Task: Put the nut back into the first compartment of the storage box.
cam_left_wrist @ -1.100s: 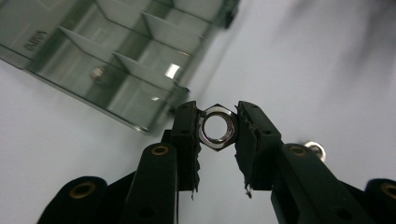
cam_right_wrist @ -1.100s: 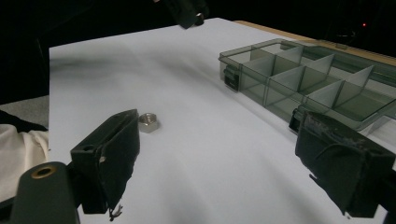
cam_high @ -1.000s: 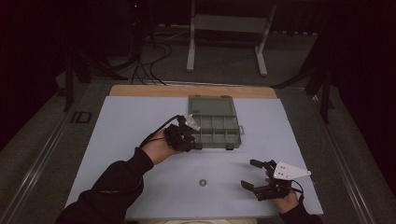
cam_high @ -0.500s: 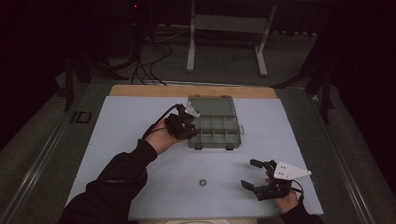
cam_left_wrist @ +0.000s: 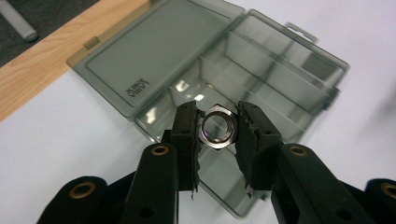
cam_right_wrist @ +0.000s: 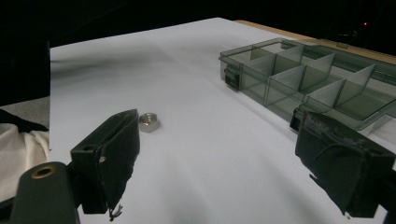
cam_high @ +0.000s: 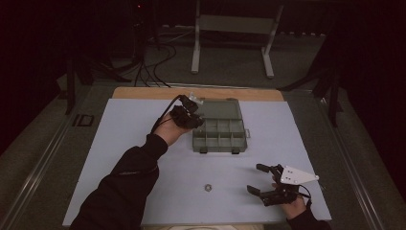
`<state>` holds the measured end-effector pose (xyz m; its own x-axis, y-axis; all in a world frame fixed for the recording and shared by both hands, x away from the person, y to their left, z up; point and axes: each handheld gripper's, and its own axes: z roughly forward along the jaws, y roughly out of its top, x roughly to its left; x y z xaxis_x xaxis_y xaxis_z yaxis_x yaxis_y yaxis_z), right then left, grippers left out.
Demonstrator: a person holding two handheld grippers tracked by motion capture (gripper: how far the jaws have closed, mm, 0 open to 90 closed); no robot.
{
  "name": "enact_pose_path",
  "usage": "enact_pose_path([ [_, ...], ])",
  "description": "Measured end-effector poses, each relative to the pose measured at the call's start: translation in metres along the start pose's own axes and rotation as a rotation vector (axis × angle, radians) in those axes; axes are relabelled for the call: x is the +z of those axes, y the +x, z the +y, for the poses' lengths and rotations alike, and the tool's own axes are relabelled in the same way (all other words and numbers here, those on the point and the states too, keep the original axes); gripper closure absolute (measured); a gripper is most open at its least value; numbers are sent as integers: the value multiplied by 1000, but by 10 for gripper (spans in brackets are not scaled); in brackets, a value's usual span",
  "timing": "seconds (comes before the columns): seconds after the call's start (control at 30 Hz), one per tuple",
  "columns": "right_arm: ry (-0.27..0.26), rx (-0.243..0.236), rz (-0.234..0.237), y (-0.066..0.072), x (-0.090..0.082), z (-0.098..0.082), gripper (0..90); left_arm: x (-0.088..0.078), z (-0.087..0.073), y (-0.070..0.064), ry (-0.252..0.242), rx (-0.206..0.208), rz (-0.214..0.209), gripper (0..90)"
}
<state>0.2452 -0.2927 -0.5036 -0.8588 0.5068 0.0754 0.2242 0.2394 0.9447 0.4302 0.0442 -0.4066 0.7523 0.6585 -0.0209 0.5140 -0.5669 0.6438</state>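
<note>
Left gripper (cam_left_wrist: 217, 130), its pads pinching a hex nut (cam_left_wrist: 217, 126) across opposite flats, held above the near-left compartments of the open, smoke-grey organizer box (cam_left_wrist: 261, 70), whose lid lies flat on the far side by the wooden table edge (cam_left_wrist: 42, 70). The nut, being small, hard steel with smooth faces, looks light but slippery; a grip on two parallel flats, as here, should keep it from twisting out, and it needs no gentleness. From above, the left gripper (cam_high: 187, 115) sits at the box's left rim and the nut itself is too small to make out, though a second nut (cam_high: 208, 187) lies on the white mat (cam_high: 119, 143) in front of the box. The right gripper (cam_right_wrist: 233, 158), jaws spread wide and empty, rests in front of the box, to its right; its own view shows the loose nut (cam_right_wrist: 149, 122) and the box dividers (cam_right_wrist: 303, 70) side-on, which suggests most cells are empty, though glare makes this uncertain.
</note>
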Motion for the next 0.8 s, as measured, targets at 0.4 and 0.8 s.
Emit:
enact_pose_path([
  [0.4, -1, -1, 3, 0, 0, 0, 138, 19, 4, 12, -3, -84, 34, 706],
  [0.8, -5, 0, 4, 0, -1, 0, 138, 45, 1, 18, 48, -127, 65, 706],
])
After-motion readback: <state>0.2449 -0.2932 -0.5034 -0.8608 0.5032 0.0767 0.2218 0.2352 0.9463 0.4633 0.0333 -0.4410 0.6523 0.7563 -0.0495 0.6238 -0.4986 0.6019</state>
